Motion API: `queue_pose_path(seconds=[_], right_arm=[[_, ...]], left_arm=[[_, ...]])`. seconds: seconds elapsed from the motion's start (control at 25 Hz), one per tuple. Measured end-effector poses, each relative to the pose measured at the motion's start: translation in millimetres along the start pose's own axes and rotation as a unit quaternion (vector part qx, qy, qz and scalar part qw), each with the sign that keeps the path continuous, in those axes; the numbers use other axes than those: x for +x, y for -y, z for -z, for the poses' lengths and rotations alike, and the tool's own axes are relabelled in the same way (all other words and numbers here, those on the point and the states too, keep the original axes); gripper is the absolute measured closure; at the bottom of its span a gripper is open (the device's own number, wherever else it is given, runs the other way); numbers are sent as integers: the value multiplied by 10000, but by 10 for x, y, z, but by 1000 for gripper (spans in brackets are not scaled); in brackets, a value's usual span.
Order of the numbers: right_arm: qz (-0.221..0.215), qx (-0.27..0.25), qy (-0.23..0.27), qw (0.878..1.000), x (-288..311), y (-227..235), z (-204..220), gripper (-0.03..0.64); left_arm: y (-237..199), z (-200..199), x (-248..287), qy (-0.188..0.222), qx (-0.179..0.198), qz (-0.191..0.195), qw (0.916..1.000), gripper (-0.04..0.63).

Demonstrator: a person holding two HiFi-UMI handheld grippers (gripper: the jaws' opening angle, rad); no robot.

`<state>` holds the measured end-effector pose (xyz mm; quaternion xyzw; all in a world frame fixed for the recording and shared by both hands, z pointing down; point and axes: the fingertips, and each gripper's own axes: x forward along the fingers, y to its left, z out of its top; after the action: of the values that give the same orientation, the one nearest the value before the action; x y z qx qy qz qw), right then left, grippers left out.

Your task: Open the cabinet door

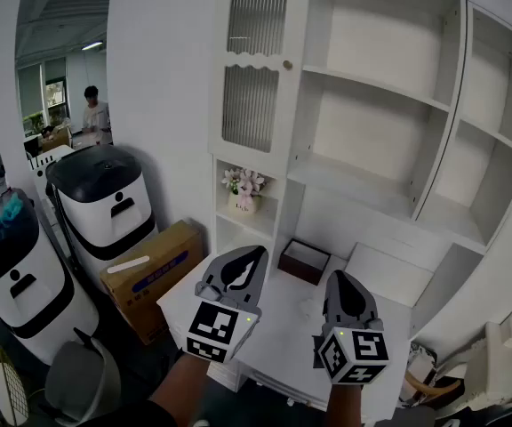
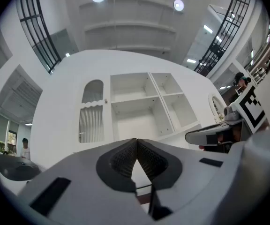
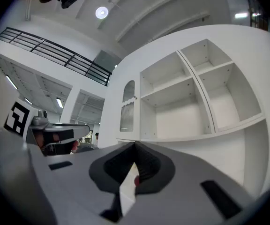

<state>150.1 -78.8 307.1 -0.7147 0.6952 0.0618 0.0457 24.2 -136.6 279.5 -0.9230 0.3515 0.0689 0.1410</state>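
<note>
The cabinet door [image 1: 254, 69] is tall and white with ribbed glass and an arched top. It stands closed at the upper left of the white shelf unit, with a small round knob [image 1: 287, 64] on its right edge. In the left gripper view the door [image 2: 92, 111] is far ahead, left of the open shelves; in the right gripper view the door [image 3: 128, 106] is small and distant. My left gripper [image 1: 254, 253] and right gripper [image 1: 341, 278] hover side by side over the white desk [image 1: 274, 332], well below the door. Both are shut and hold nothing.
A pot of flowers [image 1: 244, 189] sits in the niche under the door. A dark open box [image 1: 304, 261] lies on the desk. A cardboard box [image 1: 149, 274] and two white-and-black bins [image 1: 105, 198] stand on the floor at left. A person [image 1: 94, 109] stands far back.
</note>
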Motion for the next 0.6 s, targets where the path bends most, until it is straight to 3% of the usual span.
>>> queue_pose_path(seconds=[0.6], right_arm=[[-78, 9, -66, 9999, 31, 38, 107, 597]], left_arm=[[49, 95, 56, -117, -45, 67, 9999, 586]])
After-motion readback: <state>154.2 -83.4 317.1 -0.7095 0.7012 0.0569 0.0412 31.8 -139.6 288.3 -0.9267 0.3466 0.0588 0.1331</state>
